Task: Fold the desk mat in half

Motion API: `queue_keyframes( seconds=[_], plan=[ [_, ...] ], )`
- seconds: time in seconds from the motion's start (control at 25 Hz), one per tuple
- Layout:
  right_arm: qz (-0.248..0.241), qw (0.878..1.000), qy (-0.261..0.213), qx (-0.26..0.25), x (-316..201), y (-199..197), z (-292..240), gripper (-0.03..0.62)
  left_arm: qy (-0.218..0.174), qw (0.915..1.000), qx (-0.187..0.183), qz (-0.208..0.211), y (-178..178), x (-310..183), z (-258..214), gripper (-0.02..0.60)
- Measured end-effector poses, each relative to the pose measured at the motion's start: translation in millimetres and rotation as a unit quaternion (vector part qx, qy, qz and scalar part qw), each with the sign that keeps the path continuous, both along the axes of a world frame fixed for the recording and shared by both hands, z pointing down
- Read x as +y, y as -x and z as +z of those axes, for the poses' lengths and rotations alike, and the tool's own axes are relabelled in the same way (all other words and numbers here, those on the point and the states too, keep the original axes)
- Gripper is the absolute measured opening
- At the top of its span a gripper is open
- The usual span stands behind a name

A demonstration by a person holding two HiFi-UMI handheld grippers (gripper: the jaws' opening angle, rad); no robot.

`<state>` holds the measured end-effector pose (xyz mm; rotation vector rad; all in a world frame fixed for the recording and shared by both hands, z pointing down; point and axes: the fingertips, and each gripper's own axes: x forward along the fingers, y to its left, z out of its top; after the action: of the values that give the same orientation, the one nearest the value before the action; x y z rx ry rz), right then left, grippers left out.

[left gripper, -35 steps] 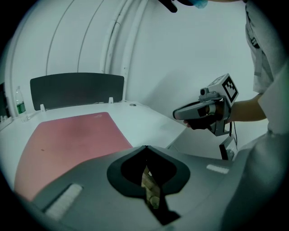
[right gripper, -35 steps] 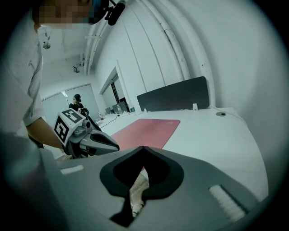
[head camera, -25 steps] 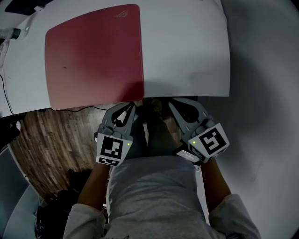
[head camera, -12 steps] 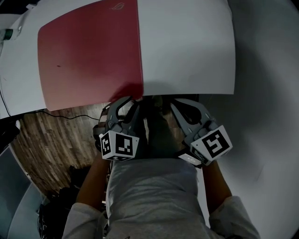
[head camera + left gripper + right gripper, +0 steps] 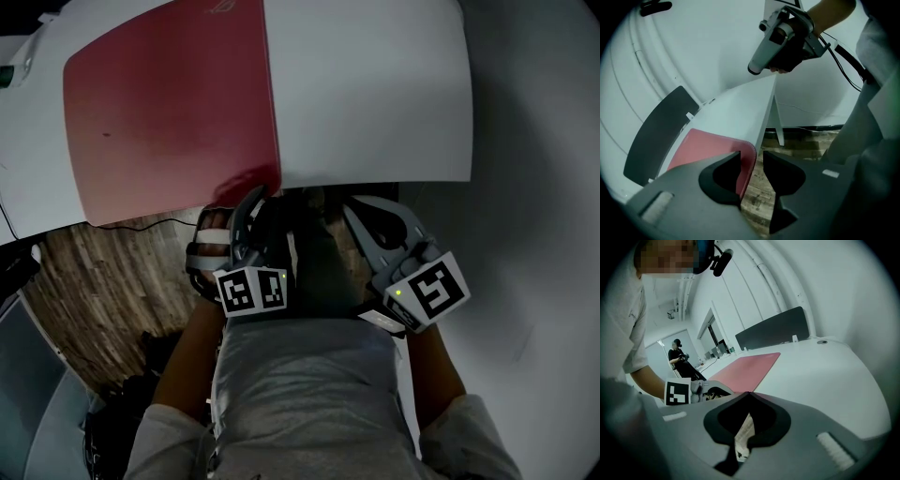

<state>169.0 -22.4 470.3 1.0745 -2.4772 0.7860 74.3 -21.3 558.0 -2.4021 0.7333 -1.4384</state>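
Opening step here: lining up for the grab, nothing folded yet. The mat (image 5: 169,112) lies flat on the left part of the bench (image 5: 375,103), its near edge close along the bench's near edge. Its right near corner sits right at that edge.

The left claw (image 5: 752,158) has just been opening and now stands spread. That rounded red corner shows in the gap ahead of it, with no pad pressing on it. The right claw (image 5: 749,393) is pressed together with nothing in it, low by the bench edge, right of the mat.

Next move, I'd say: slide one left jaw under the corner, one over, then pinch. The mat is thin, so the lower jaw has to catch the lip at the edge.

The mat sits square to the bench. Its long axis looks to run from near edge to far, though its far end is cut off in the head view.
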Motion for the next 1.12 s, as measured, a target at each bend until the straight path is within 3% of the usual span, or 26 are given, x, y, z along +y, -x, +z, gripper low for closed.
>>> queue_keyframes(
  seconds=[0.2,0.36,0.68,1.12],
  plan=[
    [0.003,1.000,0.002,-0.008,1,0,-2,0.007,-0.030,0.9991,-0.029,0.008,-1,-7,1,0.167],
    [-0.001,1.000,-0.002,0.000,4,0,-1,0.007,-0.033,0.9991,-0.025,0.003,0,-10,0,0.155],
    [0.000,1.000,-0.002,-0.011,1,3,-2,0.006,-0.034,0.9990,0.016,-0.025,5,-9,-16,0.040],
    [-0.042,0.999,-0.021,-0.009,0,10,-14,0.008,-0.008,0.9915,0.086,-0.097,8,-20,-51,0.036]
  ],
)
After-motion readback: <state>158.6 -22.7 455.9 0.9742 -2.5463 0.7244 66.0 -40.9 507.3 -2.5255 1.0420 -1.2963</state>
